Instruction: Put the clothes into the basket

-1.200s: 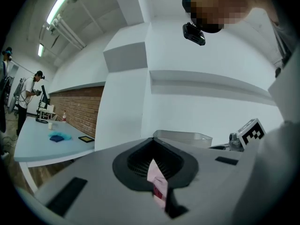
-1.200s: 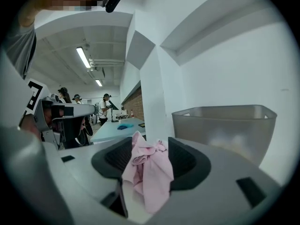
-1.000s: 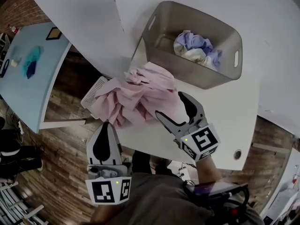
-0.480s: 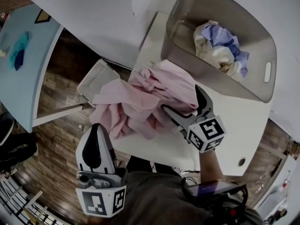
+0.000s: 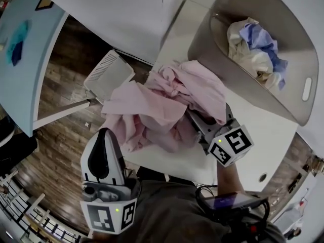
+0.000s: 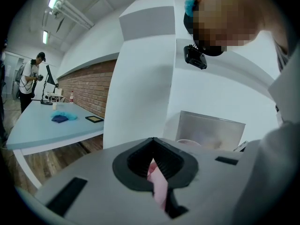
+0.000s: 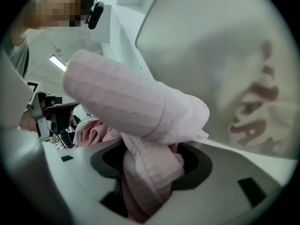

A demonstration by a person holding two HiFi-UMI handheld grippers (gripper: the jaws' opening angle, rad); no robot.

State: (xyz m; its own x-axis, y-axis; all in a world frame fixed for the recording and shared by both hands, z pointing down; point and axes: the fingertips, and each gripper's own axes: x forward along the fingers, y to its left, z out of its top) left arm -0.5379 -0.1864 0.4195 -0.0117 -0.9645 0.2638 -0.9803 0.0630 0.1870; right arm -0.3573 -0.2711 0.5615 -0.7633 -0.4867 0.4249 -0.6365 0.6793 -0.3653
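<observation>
Layout in the head view, read from left to right. At 10 o'clock of the frame lies a blue table (image 5: 25, 59) carrying a blue cloth (image 5: 17, 42), with wooden floor (image 5: 61, 146) showing below it. Your left gripper (image 5: 104, 135) sits at 7 o'clock and points toward 12. Its jaws are closed on a thin fold of the pink garment (image 5: 162, 108), which appears as a narrow pink strip in the slit in the left gripper view. A white slatted panel (image 5: 109, 75) stands at 12 o'clock of that gripper, beside the table edge. The pink garment is heaped at the centre of the frame on the near corner of the white table (image 5: 253, 135), with part of it hanging over the edge toward 8 o'clock. Your right gripper (image 5: 205, 125) comes in at 4 o'clock of the garment, its fingertips buried under the cloth. Its jaws have just been closing, and the right gripper view shows a thick bunch of pink fabric clamped between them. The grey basket (image 5: 238, 80) stands on the table at 1 o'clock of the garment, just beside it, and holds a bundle of white and blue clothes (image 5: 255, 47). The pink garment lies outside the basket.
</observation>
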